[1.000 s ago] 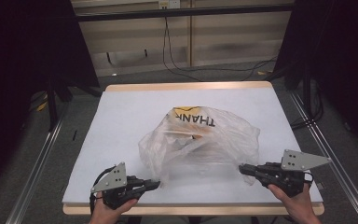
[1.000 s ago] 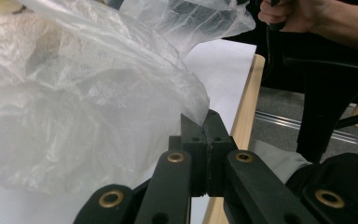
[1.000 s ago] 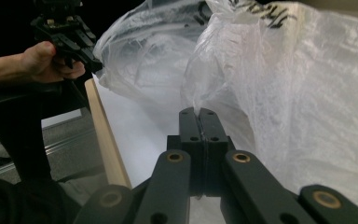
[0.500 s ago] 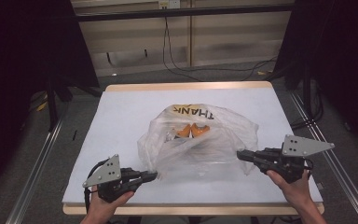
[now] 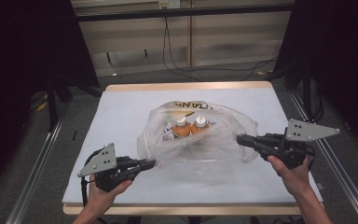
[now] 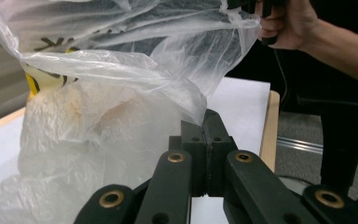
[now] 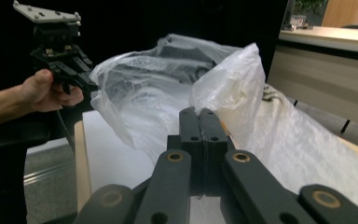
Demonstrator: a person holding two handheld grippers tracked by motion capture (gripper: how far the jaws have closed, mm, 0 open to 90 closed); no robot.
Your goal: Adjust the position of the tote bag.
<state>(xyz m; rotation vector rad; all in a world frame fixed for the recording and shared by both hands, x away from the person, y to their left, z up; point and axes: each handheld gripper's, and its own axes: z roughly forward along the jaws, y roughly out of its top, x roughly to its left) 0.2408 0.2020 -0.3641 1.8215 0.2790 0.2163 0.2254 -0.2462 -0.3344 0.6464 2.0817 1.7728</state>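
Note:
A clear plastic bag [image 5: 214, 142] with yellow and black print lies mid-table, its mouth stretched wide between my two grippers. Two orange bottles [image 5: 182, 129] with white caps stand side by side inside it. My left gripper [image 5: 150, 162] is shut on the bag's near-left rim. Its own view has the film [image 6: 98, 93] pinched between the closed tips [image 6: 204, 125]. My right gripper [image 5: 239, 138] is shut on the right rim, where the film [image 7: 228, 88] bunches at its tips [image 7: 200, 114]. Across the bag in that view a hand holds the left gripper [image 7: 89, 85].
The bag rests on a white table [image 5: 121, 112] with a wooden edge. Metal rails [image 5: 42, 154] run along both sides on the floor. Cables [image 5: 177, 65] lie on the floor beyond the far edge, and dark curtains hang at left and right.
Both grippers have risen and drawn closer to the bag's sides, lifting its rim. The mouth has opened up and the two orange bottles inside have come into sight.

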